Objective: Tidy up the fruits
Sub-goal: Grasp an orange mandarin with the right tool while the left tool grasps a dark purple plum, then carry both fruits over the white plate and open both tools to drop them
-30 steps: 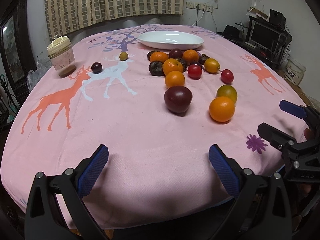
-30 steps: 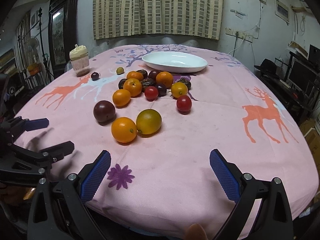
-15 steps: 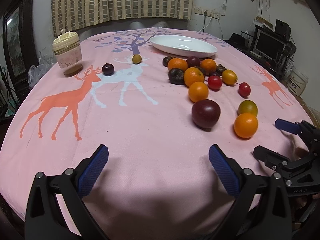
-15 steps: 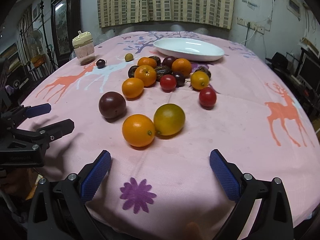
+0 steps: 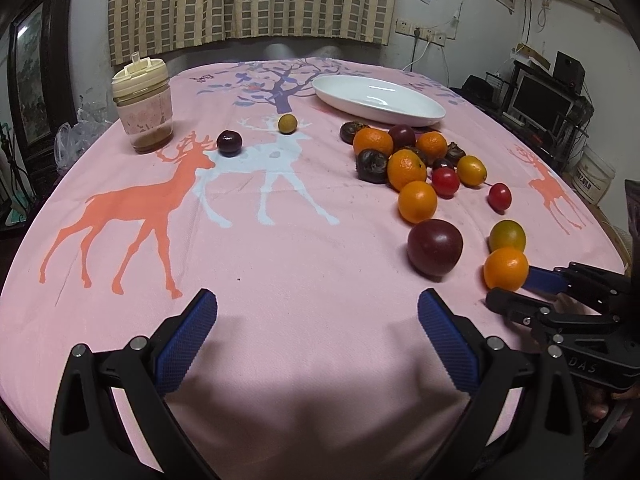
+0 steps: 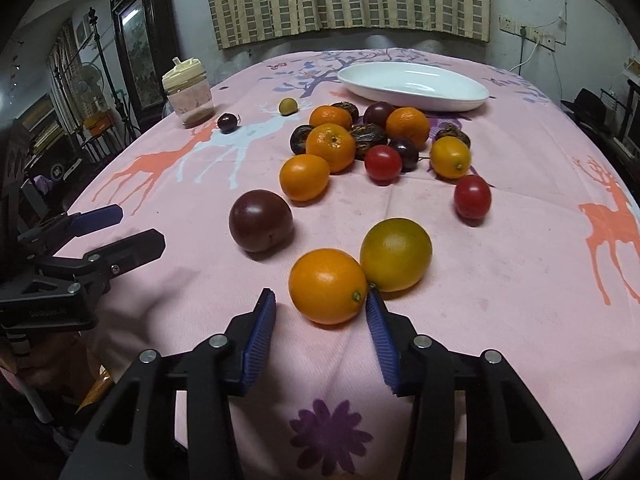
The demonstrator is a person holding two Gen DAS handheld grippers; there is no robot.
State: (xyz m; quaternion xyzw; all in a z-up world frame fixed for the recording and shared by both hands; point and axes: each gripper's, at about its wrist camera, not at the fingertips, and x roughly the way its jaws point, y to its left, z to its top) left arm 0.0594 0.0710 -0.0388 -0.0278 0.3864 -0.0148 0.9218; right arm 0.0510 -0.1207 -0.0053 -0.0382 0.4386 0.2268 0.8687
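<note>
Several fruits lie on the pink tablecloth (image 5: 280, 264). The nearest orange (image 6: 327, 286) (image 5: 506, 269) sits just ahead of my right gripper (image 6: 320, 312), whose blue pads stand either side of its near edge, open and not pressing it. A green-yellow fruit (image 6: 396, 254) touches the orange. A dark plum (image 6: 260, 220) (image 5: 435, 247) lies to the left. A white oval plate (image 6: 412, 86) (image 5: 378, 100) stands empty at the back. My left gripper (image 5: 316, 316) is open and empty over bare cloth.
A lidded jar (image 5: 142, 108) stands at the back left. A small dark fruit (image 5: 229, 143) and a small yellow fruit (image 5: 287, 123) lie apart from the main pile (image 6: 360, 136). The left gripper shows in the right wrist view (image 6: 100, 232).
My right gripper has moved forward up to the nearest orange and its jaws have narrowed around it. My left gripper has moved forward over the table and swung left.
</note>
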